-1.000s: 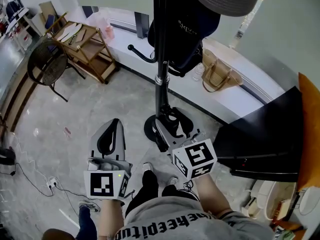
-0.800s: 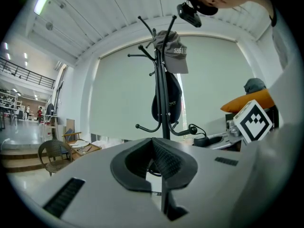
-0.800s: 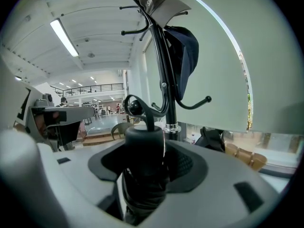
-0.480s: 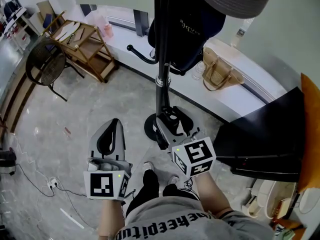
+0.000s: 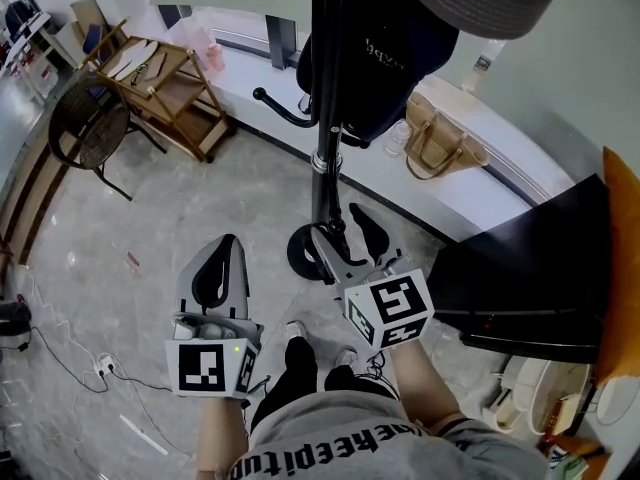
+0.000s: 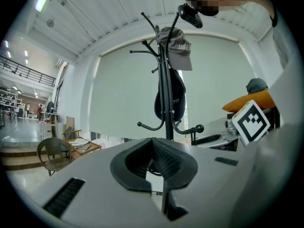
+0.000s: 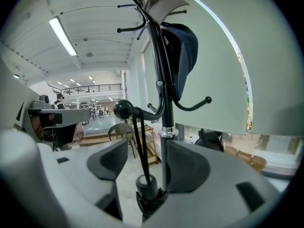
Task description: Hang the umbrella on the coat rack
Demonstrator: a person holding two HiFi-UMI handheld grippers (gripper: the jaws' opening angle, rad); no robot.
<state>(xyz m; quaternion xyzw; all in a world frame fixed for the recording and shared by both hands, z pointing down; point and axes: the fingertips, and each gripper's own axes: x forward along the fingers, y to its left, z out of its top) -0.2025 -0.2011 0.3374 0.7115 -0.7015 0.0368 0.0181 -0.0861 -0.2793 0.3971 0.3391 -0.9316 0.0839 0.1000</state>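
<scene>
Head view: the left gripper [image 5: 225, 255] is clenched on nothing; the right gripper [image 5: 342, 236] stands spread at the coat rack [image 5: 322, 158] pole. Left gripper view: jaws together. Right gripper view: jaws have just been opening, and the umbrella [image 7: 146, 190] stands loose between them, its strap [image 7: 137, 141] over a hook [image 7: 124, 109].

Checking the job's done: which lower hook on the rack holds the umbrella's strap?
The ball-tipped hook left of the pole in the right gripper view; the umbrella's strap loops over it. The right-hand hook is bare.

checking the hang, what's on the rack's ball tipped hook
A folded black umbrella hangs from the hook by its strap, between the right gripper's jaws, which have just been opening. The gripper covers its lower end.
</scene>
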